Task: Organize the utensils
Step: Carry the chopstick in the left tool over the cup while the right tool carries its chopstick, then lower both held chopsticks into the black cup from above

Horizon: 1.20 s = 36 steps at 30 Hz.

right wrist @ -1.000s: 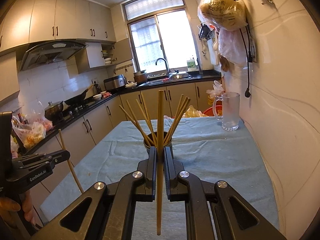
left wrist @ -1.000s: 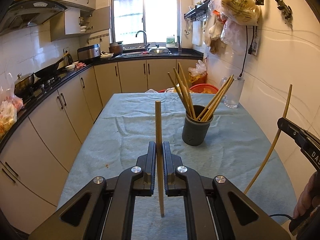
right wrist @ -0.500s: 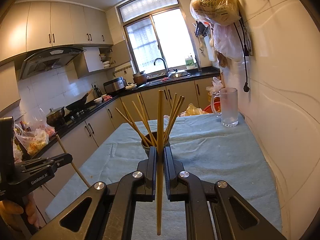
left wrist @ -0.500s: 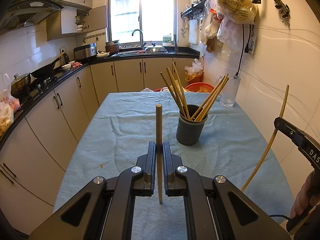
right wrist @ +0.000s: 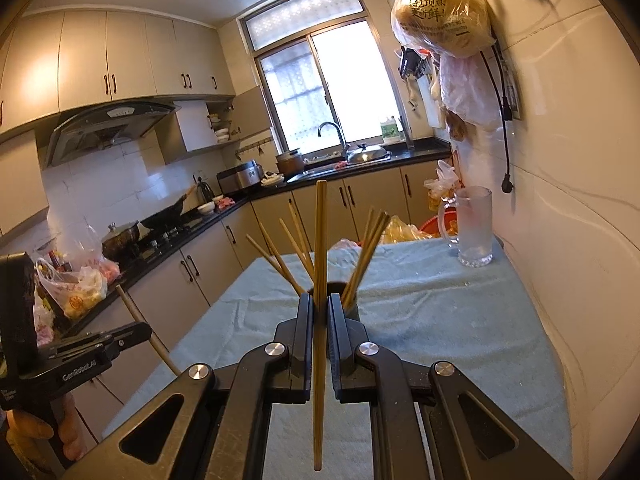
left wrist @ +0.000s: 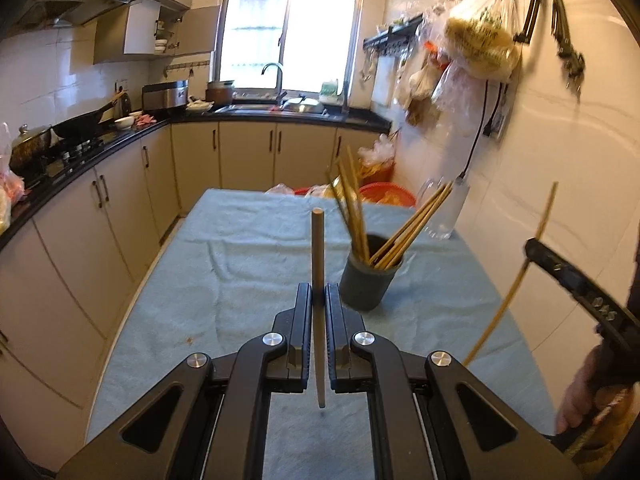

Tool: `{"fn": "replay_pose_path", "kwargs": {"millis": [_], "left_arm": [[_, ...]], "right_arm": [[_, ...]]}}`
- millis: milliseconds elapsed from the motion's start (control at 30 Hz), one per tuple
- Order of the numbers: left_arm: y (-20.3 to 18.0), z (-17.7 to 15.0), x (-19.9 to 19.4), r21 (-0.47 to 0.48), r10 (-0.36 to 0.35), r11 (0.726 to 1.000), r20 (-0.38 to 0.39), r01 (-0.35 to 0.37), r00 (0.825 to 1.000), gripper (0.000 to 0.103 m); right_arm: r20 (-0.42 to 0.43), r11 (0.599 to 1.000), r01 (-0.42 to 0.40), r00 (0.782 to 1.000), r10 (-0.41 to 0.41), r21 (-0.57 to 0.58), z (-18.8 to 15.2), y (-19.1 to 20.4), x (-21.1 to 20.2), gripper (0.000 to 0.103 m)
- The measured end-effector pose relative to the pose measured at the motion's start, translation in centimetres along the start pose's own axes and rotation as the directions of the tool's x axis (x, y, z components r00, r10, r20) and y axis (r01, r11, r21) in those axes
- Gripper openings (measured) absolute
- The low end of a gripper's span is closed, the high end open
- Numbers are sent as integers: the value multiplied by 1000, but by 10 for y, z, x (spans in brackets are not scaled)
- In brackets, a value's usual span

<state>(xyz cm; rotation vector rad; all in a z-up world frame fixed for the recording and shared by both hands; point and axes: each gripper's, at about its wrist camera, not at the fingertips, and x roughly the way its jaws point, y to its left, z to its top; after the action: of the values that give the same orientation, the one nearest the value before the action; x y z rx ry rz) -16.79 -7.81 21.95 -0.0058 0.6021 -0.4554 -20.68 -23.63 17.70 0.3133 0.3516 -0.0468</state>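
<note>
My left gripper [left wrist: 319, 292] is shut on a chopstick [left wrist: 317, 248] that stands upright between its jaws. A dark grey cup [left wrist: 368, 280] holding several chopsticks [left wrist: 408, 228] stands on the table, just ahead and right of that gripper. In the right wrist view my right gripper [right wrist: 320, 304] is shut on another chopstick [right wrist: 321, 240], also upright, with the cup [right wrist: 352, 308] right behind the jaws. The left wrist view shows the right gripper [left wrist: 532, 246] at the right edge, its chopstick [left wrist: 516, 284] slanting. At the left of the right wrist view the left gripper [right wrist: 144, 330] grips its chopstick [right wrist: 140, 320].
The table [left wrist: 248, 256] wears a light blue cloth. A glass mug [right wrist: 474, 232] stands at its far right by the tiled wall. Cabinets and a black counter [left wrist: 120, 136] run along the left. Plastic bags [right wrist: 440, 12] hang on the right wall. A red basin [left wrist: 386, 196] sits beyond the table.
The left wrist view has tipped and shifted, so the cup sits a little lower in frame. Both grippers keep their chopsticks; the right one barely moved.
</note>
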Motion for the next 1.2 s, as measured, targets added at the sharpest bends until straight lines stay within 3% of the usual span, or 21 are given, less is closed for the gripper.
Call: {"fn": "replay_pose_path", "kwargs": {"millis": [200, 500, 700, 900, 1200], "left_arm": [[-6, 38, -5, -15, -79, 997, 87, 81, 993, 6], [-34, 97, 12, 23, -132, 991, 259, 131, 957, 6], [-48, 117, 68, 26, -123, 992, 246, 120, 961, 6], [-52, 112, 116, 30, -115, 993, 172, 111, 978, 6], [-54, 93, 137, 54, -106, 993, 123, 100, 987, 6]], "right_arm": [[72, 1000, -4, 997, 4, 5, 28, 3, 20, 8], [165, 997, -1, 986, -11, 75, 72, -11, 66, 8], [216, 997, 48, 975, -58, 53, 81, -15, 102, 8], [174, 997, 56, 983, -66, 62, 69, -24, 134, 8], [130, 998, 50, 990, -54, 39, 54, -27, 149, 8]]}}
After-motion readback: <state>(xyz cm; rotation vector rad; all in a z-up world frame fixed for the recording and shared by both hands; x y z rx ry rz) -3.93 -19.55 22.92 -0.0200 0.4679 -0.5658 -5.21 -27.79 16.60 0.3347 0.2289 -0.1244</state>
